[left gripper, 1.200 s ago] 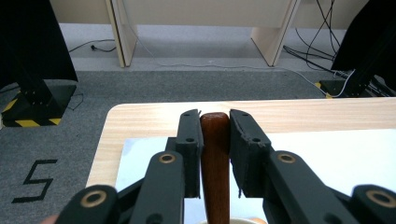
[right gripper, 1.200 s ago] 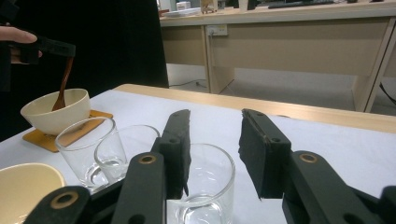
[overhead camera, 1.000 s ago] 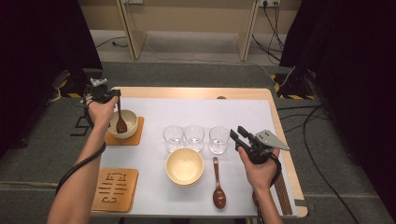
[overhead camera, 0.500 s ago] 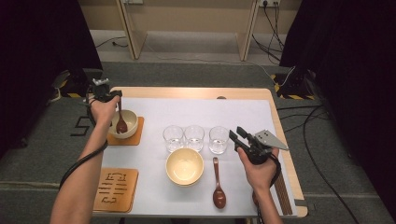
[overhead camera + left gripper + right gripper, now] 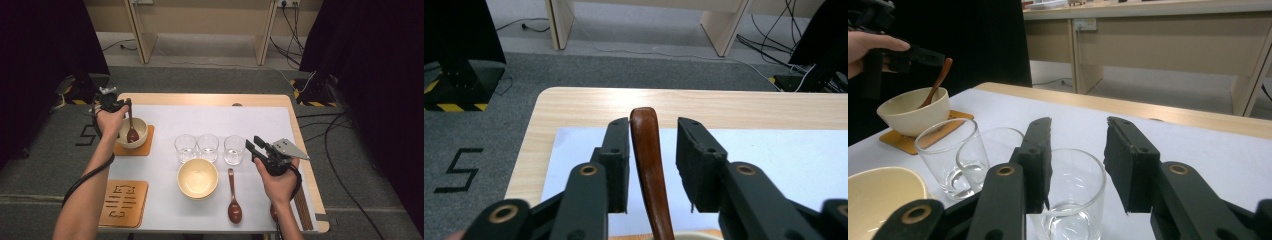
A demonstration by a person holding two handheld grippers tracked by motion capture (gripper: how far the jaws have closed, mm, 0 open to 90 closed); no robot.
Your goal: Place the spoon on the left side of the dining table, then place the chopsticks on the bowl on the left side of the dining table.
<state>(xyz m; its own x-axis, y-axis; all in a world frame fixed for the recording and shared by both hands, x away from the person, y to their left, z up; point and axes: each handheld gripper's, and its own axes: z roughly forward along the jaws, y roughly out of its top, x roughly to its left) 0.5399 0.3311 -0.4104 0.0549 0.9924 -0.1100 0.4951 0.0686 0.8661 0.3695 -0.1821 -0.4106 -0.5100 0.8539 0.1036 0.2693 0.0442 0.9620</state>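
A brown wooden spoon [image 5: 132, 131] stands in a cream bowl [image 5: 142, 127] on an orange coaster [image 5: 134, 149] at the table's left. My left gripper [image 5: 127, 102] is at the top of its handle. In the left gripper view the handle [image 5: 646, 150] leans on the left jaw with a gap to the right one. The jaws of the left gripper [image 5: 654, 122] have just been opening and no longer clamp the handle. My right gripper [image 5: 252, 142] hovers open just right of the rightmost glass [image 5: 234, 149]. In the right gripper view that glass [image 5: 1073, 200] lies beyond the right gripper [image 5: 1078, 122], untouched.
Two more clear glasses [image 5: 185, 147] [image 5: 208, 146] stand in a row with the right one. An empty yellow bowl [image 5: 198, 177] and a second brown spoon [image 5: 233, 195] lie in front of them. A carved wooden coaster [image 5: 123, 202] sits front left, dark sticks [image 5: 302, 210] front right.
The left jaws have parted around the spoon handle, and the spoon stays leaning in the bowl. Both hands keep their places, and the right gripper is unchanged.
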